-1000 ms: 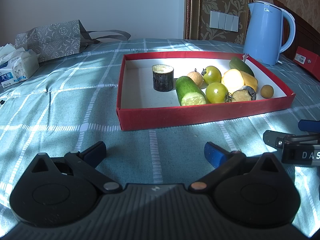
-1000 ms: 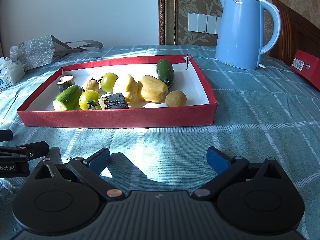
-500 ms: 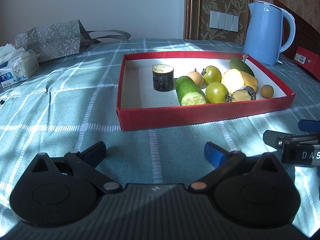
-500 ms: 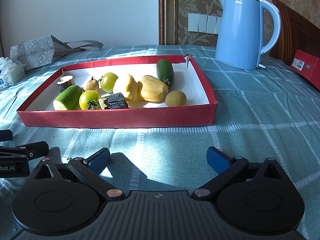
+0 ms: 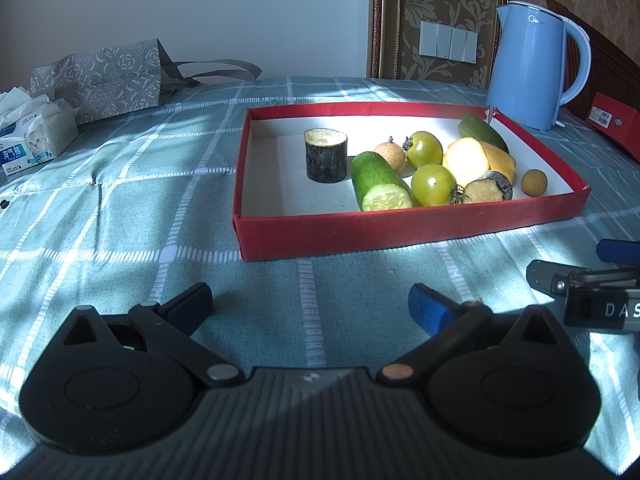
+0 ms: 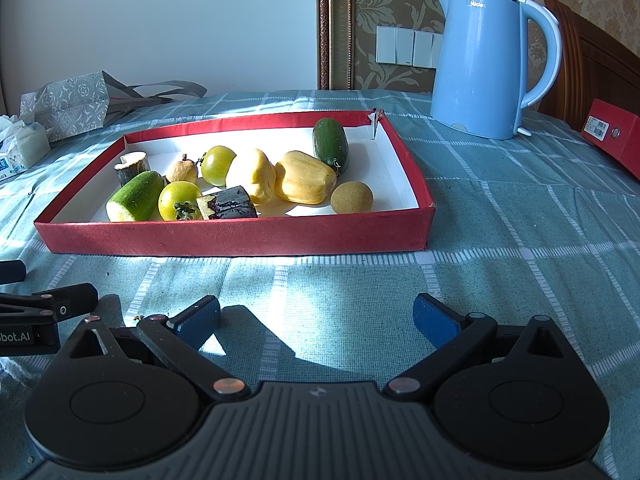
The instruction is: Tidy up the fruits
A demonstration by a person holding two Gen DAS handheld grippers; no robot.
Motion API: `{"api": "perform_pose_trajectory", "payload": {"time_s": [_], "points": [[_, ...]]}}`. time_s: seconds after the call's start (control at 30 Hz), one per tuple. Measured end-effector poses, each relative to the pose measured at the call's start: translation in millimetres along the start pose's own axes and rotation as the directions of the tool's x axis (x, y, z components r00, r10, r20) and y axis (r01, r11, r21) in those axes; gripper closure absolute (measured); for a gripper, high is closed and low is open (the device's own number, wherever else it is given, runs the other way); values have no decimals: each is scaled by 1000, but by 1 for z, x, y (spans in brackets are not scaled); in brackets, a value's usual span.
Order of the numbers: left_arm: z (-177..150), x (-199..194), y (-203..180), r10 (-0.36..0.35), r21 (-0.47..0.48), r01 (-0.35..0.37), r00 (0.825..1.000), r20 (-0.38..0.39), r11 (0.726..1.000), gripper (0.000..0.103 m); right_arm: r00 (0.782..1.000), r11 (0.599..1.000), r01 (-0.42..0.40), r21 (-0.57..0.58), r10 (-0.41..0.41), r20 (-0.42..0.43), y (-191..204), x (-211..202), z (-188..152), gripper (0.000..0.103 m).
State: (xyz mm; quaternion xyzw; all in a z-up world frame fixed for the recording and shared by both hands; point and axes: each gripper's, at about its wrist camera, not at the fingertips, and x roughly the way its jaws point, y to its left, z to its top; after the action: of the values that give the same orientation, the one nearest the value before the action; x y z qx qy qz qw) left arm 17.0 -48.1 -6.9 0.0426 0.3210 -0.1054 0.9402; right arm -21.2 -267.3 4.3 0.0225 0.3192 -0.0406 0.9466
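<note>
Left gripper (image 5: 310, 304) and right gripper (image 6: 316, 318) are hovering low over the teal checked cloth (image 5: 120, 216), fingers spread wide, gripping nothing. The shallow red cardboard tray (image 6: 240, 236) is sitting just ahead, holding cut green cucumber (image 5: 380, 190), two yellow-green tomatoes (image 5: 433, 184), yellow pieces (image 6: 304, 178), a round brown longan (image 6: 352, 198). Light-blue electric kettle (image 6: 480, 64) is standing behind the tray.
</note>
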Motion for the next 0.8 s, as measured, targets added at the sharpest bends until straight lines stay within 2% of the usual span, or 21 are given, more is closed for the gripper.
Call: {"api": "perform_pose_trajectory", "payload": {"time_s": [0.8], "points": [[0,1,1,8,-7,-8,1000,0,1000,0,1000,1000,-1,1,1,0,0,0,0,0]]}}
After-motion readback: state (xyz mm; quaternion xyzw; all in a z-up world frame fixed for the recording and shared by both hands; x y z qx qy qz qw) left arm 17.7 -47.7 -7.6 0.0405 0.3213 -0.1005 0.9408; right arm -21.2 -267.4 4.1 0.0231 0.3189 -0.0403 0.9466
